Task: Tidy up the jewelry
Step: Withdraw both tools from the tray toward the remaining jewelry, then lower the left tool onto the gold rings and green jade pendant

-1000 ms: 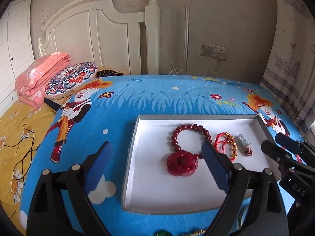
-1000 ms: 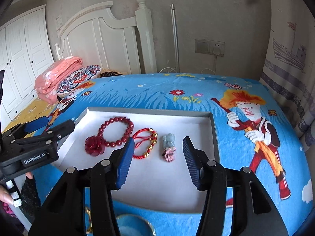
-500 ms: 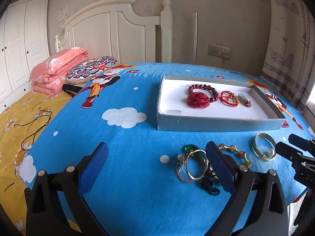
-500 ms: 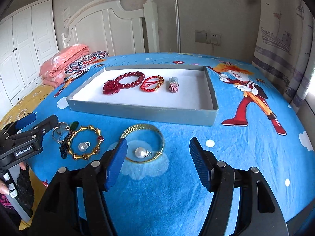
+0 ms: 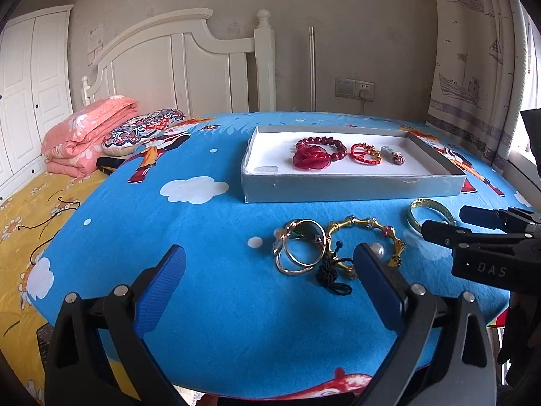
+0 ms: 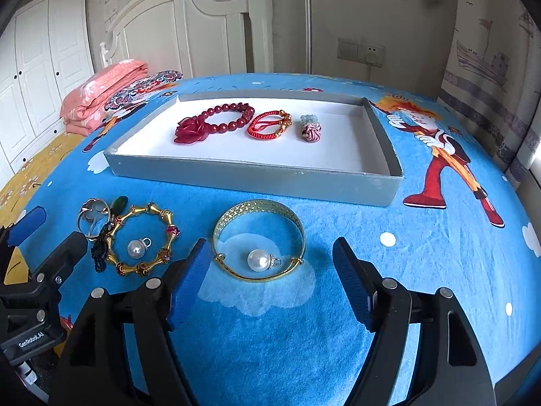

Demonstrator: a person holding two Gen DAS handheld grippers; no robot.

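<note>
A grey tray [image 6: 257,177] [image 5: 351,187] on the blue cloth holds a red bead bracelet with a rose [image 6: 216,121], a red cord bracelet [image 6: 270,125] and a small charm [image 6: 311,128]. In front of it lie a gold bangle [image 6: 260,230] with a pearl [image 6: 258,260], a gold segmented bracelet [image 6: 142,240] [image 5: 368,237] around another pearl [image 6: 136,248], and a pair of rings [image 6: 93,216] [image 5: 301,250]. My right gripper [image 6: 270,274] is open, just before the bangle. My left gripper [image 5: 270,274] is open and empty, near the rings.
The blue cartoon cloth [image 5: 203,237] covers a round table beside a bed with a yellow sheet [image 5: 30,209], a pink folded quilt [image 5: 88,135] and a patterned pillow [image 5: 145,130]. A curtain [image 5: 473,67] hangs at the right.
Both grippers have drawn back from above the tray and dropped towards the table's near edge. The loose jewelry in front of the tray has come into view. Both stay open.
</note>
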